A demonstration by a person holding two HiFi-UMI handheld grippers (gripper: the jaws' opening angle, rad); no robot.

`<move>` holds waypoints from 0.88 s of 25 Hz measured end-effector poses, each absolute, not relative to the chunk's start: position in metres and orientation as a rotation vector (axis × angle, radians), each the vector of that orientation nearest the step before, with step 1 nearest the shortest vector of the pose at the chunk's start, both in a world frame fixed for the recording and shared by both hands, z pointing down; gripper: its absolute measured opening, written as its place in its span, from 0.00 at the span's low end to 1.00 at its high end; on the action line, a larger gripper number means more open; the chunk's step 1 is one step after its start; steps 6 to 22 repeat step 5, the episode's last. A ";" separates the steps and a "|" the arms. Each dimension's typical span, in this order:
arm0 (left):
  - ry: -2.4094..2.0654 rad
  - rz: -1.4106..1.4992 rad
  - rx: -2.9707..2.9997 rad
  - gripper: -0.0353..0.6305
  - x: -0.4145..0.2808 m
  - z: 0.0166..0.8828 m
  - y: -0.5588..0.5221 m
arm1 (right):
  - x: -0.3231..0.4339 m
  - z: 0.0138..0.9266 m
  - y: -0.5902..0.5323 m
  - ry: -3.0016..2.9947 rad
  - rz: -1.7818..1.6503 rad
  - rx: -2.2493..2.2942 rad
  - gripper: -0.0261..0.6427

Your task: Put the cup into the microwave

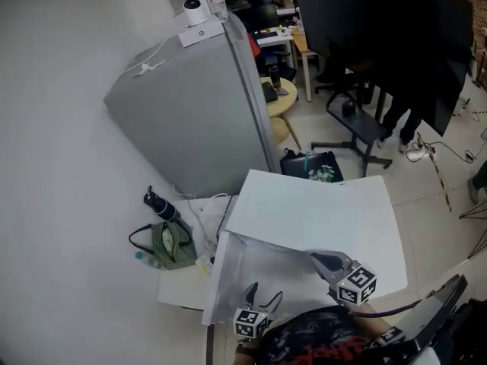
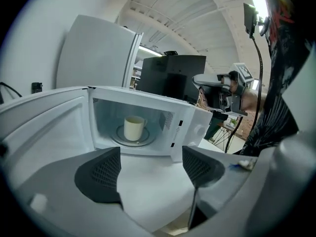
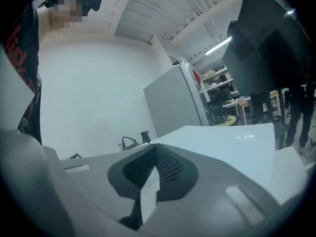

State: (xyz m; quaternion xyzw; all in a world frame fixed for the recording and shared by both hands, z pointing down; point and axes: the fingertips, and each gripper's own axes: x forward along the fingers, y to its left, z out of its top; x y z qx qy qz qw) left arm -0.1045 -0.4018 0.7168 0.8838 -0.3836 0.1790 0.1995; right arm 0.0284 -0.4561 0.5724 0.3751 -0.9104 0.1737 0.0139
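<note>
1. Status. The cup (image 2: 134, 128) stands upright on the turntable (image 2: 129, 141) inside the microwave (image 2: 190, 125), roughly at the centre of the cavity. Nothing touches the cup. The door (image 2: 44, 127) is swung wide to the left.

2. Claws. The left gripper (image 2: 150, 157) hangs near the front of the cavity, aimed at the cup. Its jaws are spread wide, with only the white shelf surface showing between them, so it holds nothing. The right gripper (image 3: 157, 154) sits over the top of the microwave, to the right. Its pads are together at the tips, with only a thin sliver of light lower down and nothing between them.

3. Step in hand. I judge placement complete and the left gripper clear of the cup. Only closing the door appears to remain.

4. Next move. I would bring the left gripper round to the outer face of the door, on the left, and push it toward the right until it latches. The jaws must be out of the cavity first, and the right gripper kept off the door's path.
</note>
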 end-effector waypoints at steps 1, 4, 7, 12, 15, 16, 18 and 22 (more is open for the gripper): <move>-1.079 0.502 2.469 0.64 -0.106 0.717 -0.402 | 0.027 0.573 -0.457 -2.840 0.539 1.165 0.04; -1.088 0.497 2.484 0.64 -0.106 0.714 -0.407 | 0.025 0.571 -0.461 -2.863 0.523 1.166 0.04; -1.090 0.496 2.492 0.64 -0.105 0.714 -0.410 | 0.024 0.569 -0.462 -2.871 0.515 1.167 0.04; -1.090 0.496 2.492 0.64 -0.105 0.714 -0.410 | 0.024 0.569 -0.462 -2.871 0.515 1.167 0.04; -1.090 0.496 2.492 0.64 -0.105 0.714 -0.410 | 0.024 0.569 -0.462 -2.871 0.515 1.167 0.04; -1.090 0.496 2.492 0.64 -0.105 0.714 -0.410 | 0.024 0.569 -0.462 -2.871 0.515 1.167 0.04; -1.090 0.496 2.492 0.64 -0.105 0.714 -0.410 | 0.024 0.569 -0.462 -2.871 0.515 1.167 0.04; -1.090 0.496 2.492 0.64 -0.105 0.714 -0.410 | 0.024 0.569 -0.462 -2.871 0.515 1.167 0.04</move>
